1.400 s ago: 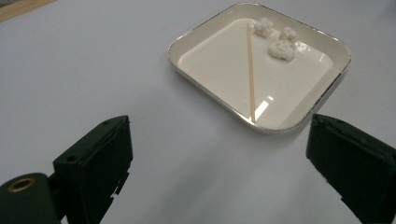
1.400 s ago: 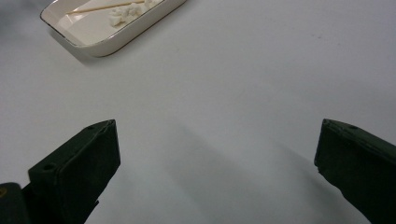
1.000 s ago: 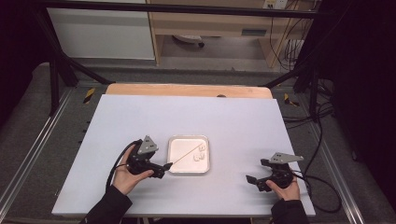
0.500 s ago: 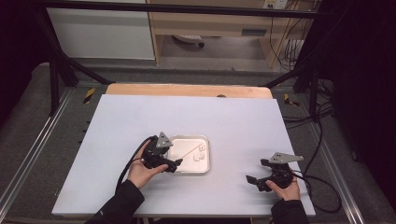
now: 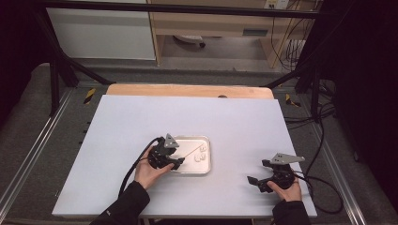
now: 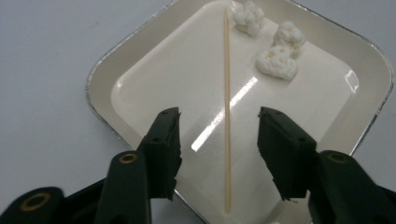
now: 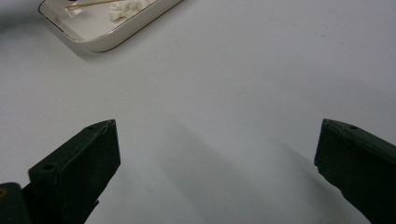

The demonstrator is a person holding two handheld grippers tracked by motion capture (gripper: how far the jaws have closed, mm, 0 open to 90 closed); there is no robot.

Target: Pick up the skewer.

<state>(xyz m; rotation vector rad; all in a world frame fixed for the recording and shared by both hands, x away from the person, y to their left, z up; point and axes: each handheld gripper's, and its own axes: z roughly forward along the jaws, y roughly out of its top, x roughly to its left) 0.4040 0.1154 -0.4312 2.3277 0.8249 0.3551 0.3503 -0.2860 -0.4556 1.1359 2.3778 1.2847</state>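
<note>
A white square tray [image 5: 207,165] [image 6: 107,77] [image 7: 140,24] lies near the table's middle. In it rest a thin wooden stick [image 5: 188,152] [image 6: 227,116] [image 7: 91,3] and white fluffy lumps [image 5: 202,153] [image 6: 279,56] [image 7: 125,9]. My left gripper [image 5: 177,161] [image 6: 218,154] hovers over the tray's near-left part, open, its jaws standing on either side of the stick without touching it. My right gripper [image 5: 256,181] [image 7: 215,158] is held low over bare table at the front right, wide open with nothing between its jaws.
The white tabletop [image 5: 141,126] has a wooden strip [image 5: 187,90] along its far edge. Black cables [image 5: 133,168] trail from both grippers toward the front. Metal frame rails [image 5: 28,154] run along both table sides.
My left gripper has moved right, from beside the tray's left edge to over the tray, straddling the stick. The right gripper has stayed put.
</note>
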